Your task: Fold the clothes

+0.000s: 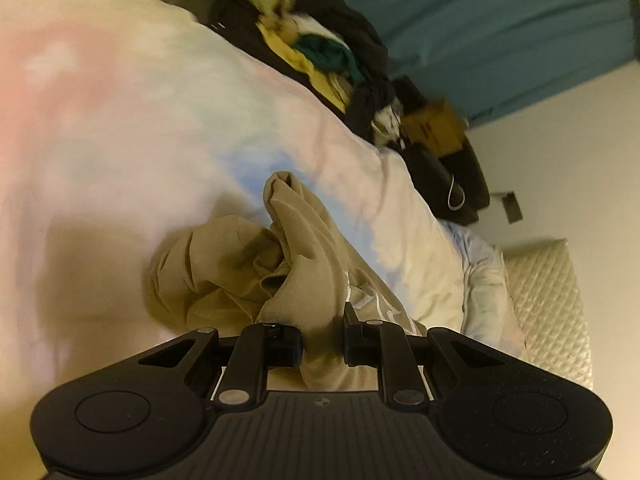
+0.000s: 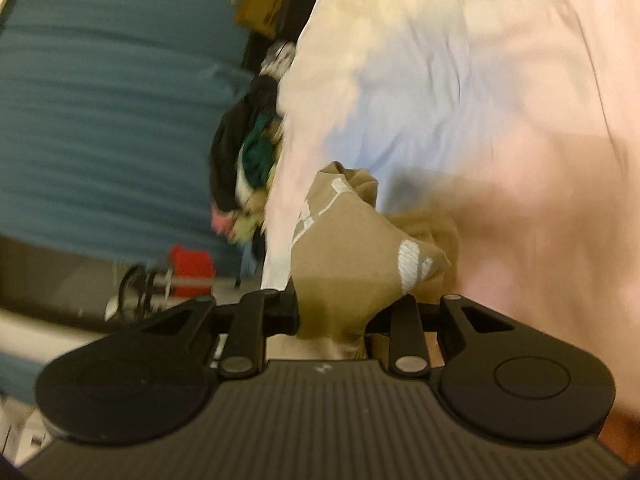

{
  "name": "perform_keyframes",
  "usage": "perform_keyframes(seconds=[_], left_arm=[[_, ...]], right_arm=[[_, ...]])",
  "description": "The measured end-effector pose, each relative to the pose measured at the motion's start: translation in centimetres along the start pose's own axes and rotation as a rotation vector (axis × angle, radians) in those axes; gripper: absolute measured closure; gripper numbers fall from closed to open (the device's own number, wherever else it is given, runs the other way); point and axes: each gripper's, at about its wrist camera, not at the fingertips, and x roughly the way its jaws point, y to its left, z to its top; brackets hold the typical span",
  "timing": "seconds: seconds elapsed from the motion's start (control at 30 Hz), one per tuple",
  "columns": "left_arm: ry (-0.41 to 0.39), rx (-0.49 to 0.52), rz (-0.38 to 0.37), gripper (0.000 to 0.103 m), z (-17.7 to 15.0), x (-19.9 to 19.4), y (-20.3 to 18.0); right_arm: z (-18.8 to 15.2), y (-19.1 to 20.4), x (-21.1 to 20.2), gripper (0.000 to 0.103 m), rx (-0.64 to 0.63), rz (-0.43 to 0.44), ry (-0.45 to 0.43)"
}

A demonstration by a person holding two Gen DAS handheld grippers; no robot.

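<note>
A tan garment with white lettering [image 1: 280, 264] hangs bunched over a bed covered by a pastel tie-dye sheet [image 1: 120, 120]. My left gripper [image 1: 322, 346] is shut on one part of the tan cloth. In the right wrist view my right gripper [image 2: 332, 314] is shut on another part of the same tan garment [image 2: 352, 248], with white print showing just beyond the jaws. The garment is crumpled between the two grips. The views are tilted and blurred.
A pile of mixed clothes [image 1: 320, 48], black, yellow and green, lies at the bed's far edge; it also shows in the right wrist view [image 2: 248, 160]. A teal curtain [image 1: 500, 20] hangs behind. A brown box [image 1: 432, 128], a quilted white pillow [image 1: 548, 300] and a red object [image 2: 192, 268] lie around.
</note>
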Motion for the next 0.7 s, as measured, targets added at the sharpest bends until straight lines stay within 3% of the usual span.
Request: perform_keyframes(seconds=[0.17, 0.4, 0.57, 0.7], left_arm=[[0.006, 0.074, -0.013, 0.085, 3.7, 7.2, -6.4], [-0.09, 0.276, -0.095, 0.084, 6.5, 13.1, -12.0], [-0.08, 0.414, -0.063, 0.084, 4.4, 17.7, -9.4], [-0.004, 0.432, -0.031, 0.084, 2.2, 20.4, -5.1]], right_arm=[[7.1, 3.5, 3.4, 0.075, -0.058, -0.023, -0.095], [12.7, 6.4, 6.5, 0.075, -0.186, 0.095, -0.213], [12.9, 2.7, 9.2, 0.075, -0.282, 0.085, -0.251], [11.5, -1.8, 11.3, 0.075, -0.318, 0.02, -0.224]])
